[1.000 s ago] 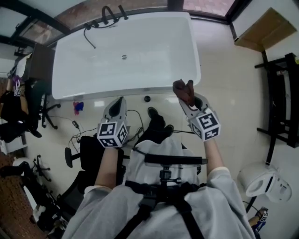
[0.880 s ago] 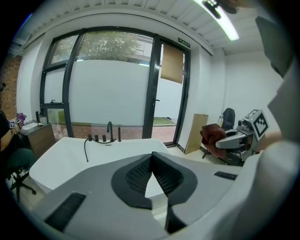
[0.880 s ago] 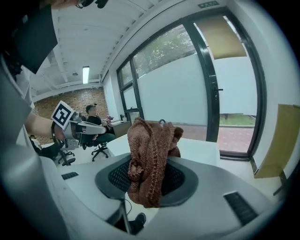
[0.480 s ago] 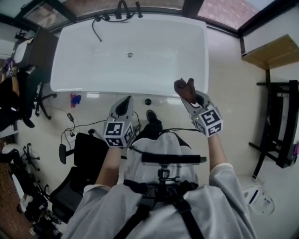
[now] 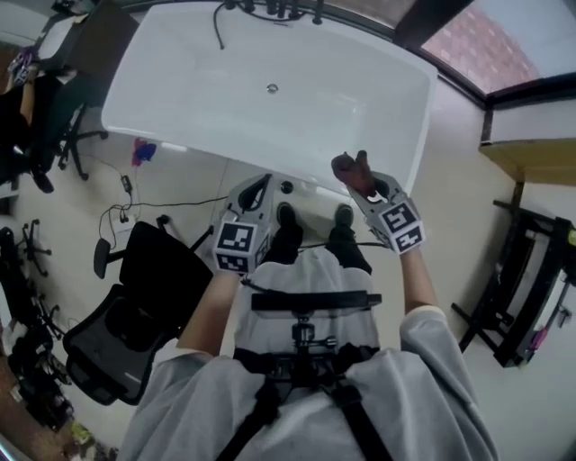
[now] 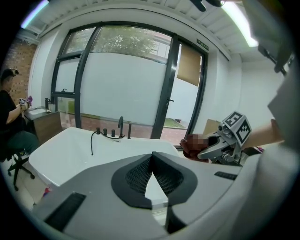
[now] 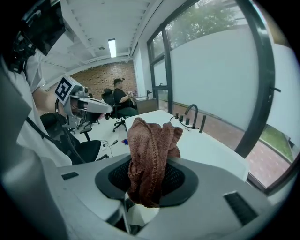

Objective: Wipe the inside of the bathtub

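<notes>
The fingers (image 7: 178, 177) of the right gripper (image 7: 151, 180) pinched a brown knitted cloth (image 7: 152, 145), which rose bunched above them and drooped a little below. The fingers (image 6: 136, 176) of the left gripper (image 6: 152, 161) were pressed together at their tips with nothing between them.

In the head view, the right gripper stood at three o'clock of the left one, the two well apart, with the person's black shoes (image 5: 286, 216) on the pale floor (image 5: 450, 180) between them. The cloth lay at the near rim of the white rectangular bathtub (image 5: 225, 99), seemingly held above it, though contact could not be judged there. The tub stretched away at twelve o'clock of both grippers, with a small round drain (image 5: 272, 88) in its floor and dark tap fittings (image 5: 279, 9) with a black hose (image 5: 217, 27) on its far rim. A black office chair (image 5: 148, 288) stood at eight o'clock of the left gripper.
</notes>
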`<state>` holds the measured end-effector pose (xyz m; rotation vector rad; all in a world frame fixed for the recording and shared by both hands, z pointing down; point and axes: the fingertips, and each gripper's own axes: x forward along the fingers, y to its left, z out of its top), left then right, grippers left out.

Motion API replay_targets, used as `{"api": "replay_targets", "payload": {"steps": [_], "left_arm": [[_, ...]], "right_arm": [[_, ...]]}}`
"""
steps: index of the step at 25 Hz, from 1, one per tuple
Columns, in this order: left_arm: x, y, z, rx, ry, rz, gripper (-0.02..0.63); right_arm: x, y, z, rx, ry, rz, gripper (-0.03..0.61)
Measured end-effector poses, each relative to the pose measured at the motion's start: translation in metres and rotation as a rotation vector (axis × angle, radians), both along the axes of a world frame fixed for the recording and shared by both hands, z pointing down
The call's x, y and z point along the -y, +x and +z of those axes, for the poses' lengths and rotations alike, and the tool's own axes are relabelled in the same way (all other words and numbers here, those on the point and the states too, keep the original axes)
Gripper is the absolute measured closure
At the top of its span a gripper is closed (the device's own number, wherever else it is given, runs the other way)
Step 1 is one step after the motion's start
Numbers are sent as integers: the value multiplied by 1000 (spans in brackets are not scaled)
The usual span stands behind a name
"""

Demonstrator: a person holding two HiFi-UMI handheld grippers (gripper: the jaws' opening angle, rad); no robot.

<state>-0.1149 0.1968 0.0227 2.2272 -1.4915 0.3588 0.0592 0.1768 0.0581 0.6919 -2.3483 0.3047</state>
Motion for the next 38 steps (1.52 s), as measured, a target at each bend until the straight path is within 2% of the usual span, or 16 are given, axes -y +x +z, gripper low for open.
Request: {"api": "replay_targets", "payload": {"steps": [6,11,14,21,29,38], "left_arm": [[-4,-5,20,44,-44,-116,606],[2,18,40,53,-100,-228,606],[16,37,49,60,-108,-266,606],[22,53,104,77,-134,-372,606],[40,64,174,86,-215,-410,606],[61,55,257,87,-254,-416,606]], "right_arm": [[22,-7,24,-15,-34,-140,439],[46,10,55,-17,-98,-244,439],[60,22,74,-8,-149,-289,439],[68,33,164,-4,-284,-414,442],[79,36,252,39,-498,-482,443],[69,3,358,16,-695,-623,445]]}}
